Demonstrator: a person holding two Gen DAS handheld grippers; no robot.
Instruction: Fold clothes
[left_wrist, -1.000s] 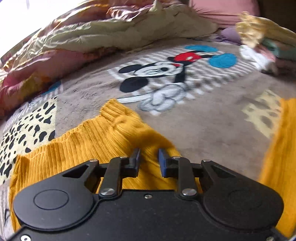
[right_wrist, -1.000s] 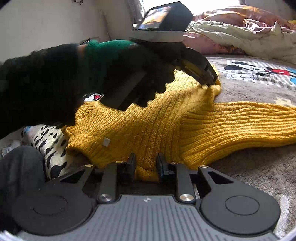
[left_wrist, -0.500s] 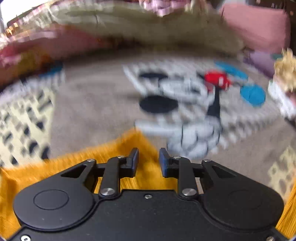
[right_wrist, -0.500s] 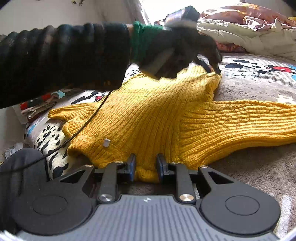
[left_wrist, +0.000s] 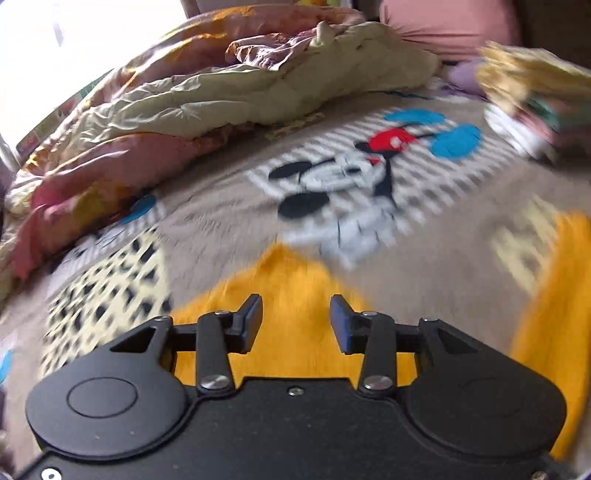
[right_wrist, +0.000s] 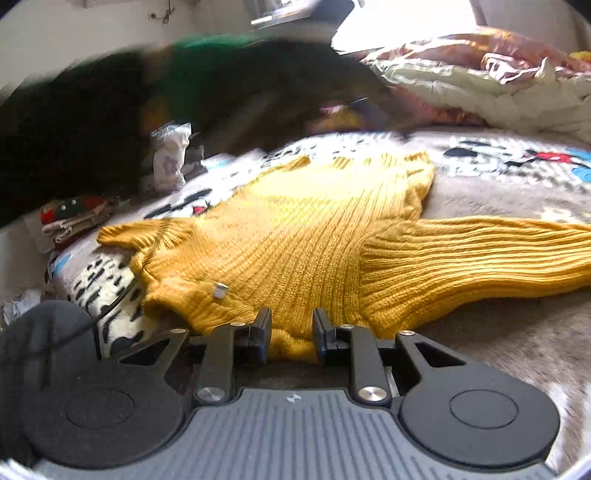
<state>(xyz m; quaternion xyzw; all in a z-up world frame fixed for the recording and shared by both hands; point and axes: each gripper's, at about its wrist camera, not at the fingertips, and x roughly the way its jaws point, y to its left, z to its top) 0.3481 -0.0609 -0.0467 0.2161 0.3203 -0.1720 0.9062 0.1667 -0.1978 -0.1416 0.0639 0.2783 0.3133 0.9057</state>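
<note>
A mustard-yellow ribbed sweater (right_wrist: 314, 229) lies spread on the cartoon-print blanket (right_wrist: 498, 192), one sleeve (right_wrist: 480, 251) stretched to the right. My right gripper (right_wrist: 291, 332) sits low at the sweater's near edge, shut on a fold of the knit. In the left wrist view my left gripper (left_wrist: 295, 314) hovers above the sweater's far corner (left_wrist: 291, 280). Its jaws are opening and nothing is pressed between them. The person's black sleeve with a green cuff (right_wrist: 184, 92) crosses the top of the right wrist view, blurred.
A crumpled quilt (left_wrist: 258, 85) and a pink pillow (left_wrist: 443, 26) line the far side of the bed. A pile of folded clothes (left_wrist: 528, 103) sits at the far right. Small clutter (right_wrist: 74, 214) lies beside the bed's left edge.
The left gripper has let go of the sweater's far corner, lifted and drawn back, and its jaws stand wider. That corner now lies flat. The right gripper has stayed put.
</note>
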